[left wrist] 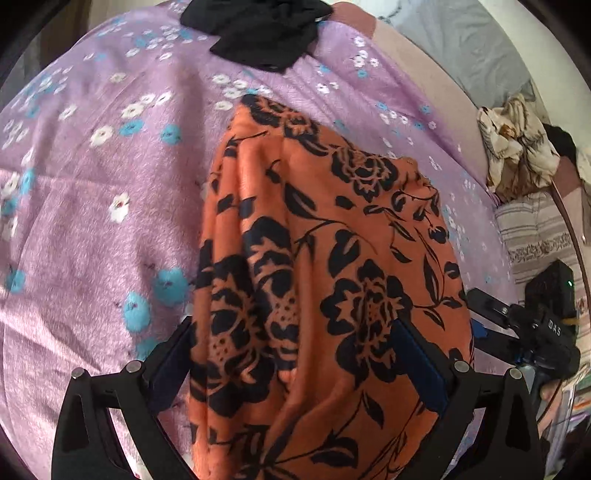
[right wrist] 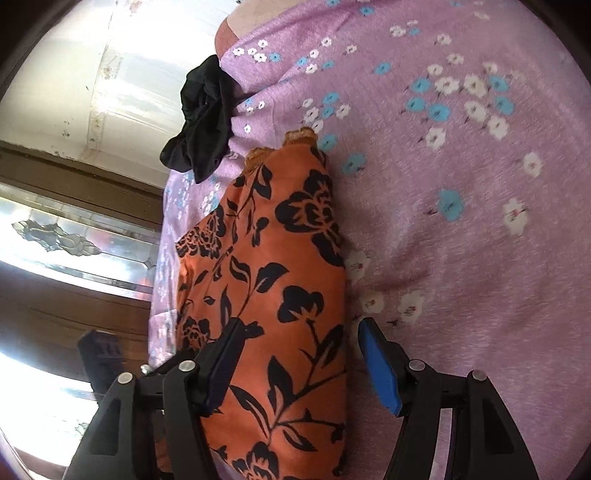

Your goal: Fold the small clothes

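Note:
An orange garment with a black flower print lies lengthwise on the purple flowered bedspread. My left gripper is open, its fingers standing on either side of the garment's near end. In the right wrist view the same garment runs away from me, its frilled hem at the far end. My right gripper is open, the left finger over the cloth and the blue-padded right finger just beside its edge. The right gripper also shows at the right of the left wrist view.
A crumpled black garment lies at the far edge of the bedspread; it also shows in the right wrist view. A cream patterned cloth and striped bedding lie at the right. A wooden door with glass stands beyond the bed edge.

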The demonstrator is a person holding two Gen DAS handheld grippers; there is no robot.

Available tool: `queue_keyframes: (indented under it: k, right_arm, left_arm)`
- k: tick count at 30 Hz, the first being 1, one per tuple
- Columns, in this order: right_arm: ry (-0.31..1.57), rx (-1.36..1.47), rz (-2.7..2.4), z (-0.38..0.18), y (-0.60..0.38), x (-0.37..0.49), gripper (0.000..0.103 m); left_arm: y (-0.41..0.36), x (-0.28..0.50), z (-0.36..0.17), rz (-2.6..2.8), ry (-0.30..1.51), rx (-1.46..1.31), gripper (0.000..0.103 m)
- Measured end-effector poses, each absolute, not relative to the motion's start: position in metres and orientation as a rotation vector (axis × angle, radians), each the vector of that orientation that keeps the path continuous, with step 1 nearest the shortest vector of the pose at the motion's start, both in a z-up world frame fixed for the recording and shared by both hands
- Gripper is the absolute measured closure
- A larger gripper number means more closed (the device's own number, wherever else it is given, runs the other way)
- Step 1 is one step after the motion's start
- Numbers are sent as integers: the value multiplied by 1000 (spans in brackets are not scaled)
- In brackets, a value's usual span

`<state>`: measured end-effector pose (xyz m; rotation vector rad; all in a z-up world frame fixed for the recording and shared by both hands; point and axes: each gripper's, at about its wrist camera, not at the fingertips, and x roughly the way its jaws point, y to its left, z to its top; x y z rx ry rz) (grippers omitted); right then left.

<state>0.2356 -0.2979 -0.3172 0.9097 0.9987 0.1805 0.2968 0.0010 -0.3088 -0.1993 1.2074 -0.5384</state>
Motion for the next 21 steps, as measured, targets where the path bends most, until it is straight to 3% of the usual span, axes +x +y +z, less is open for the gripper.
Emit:
queue_keyframes:
  k: [4, 6, 7, 9, 12, 17, 21]
  right_arm:
    - [992, 1006, 222, -341, -292, 246, 33]
    - [938, 1051, 216, -343, -293, 245, 33]
    - [931, 1043, 216, -343, -292, 245, 35]
    - [926, 994, 186, -341, -288, 243, 50]
    - [899, 954, 166, -331, -284, 238, 60]
    - [782, 814, 161, -289, -275, 224, 64]
    - [698, 818, 124, -268, -301, 203, 64]
  left_arm:
    - [-3, 295, -309, -566, 1198, -230, 3]
    - [1, 296, -308, -543, 1187, -245, 25]
    - [7, 297, -308, -521, 1184, -249, 29]
    - [9, 298, -308, -514, 1182, -279, 40]
    - [7, 293, -297, -511, 1136, -267, 53]
    - [-10, 283, -272, -584, 1050, -239, 62]
    - [-37, 268, -248, -666, 953, -221, 62]
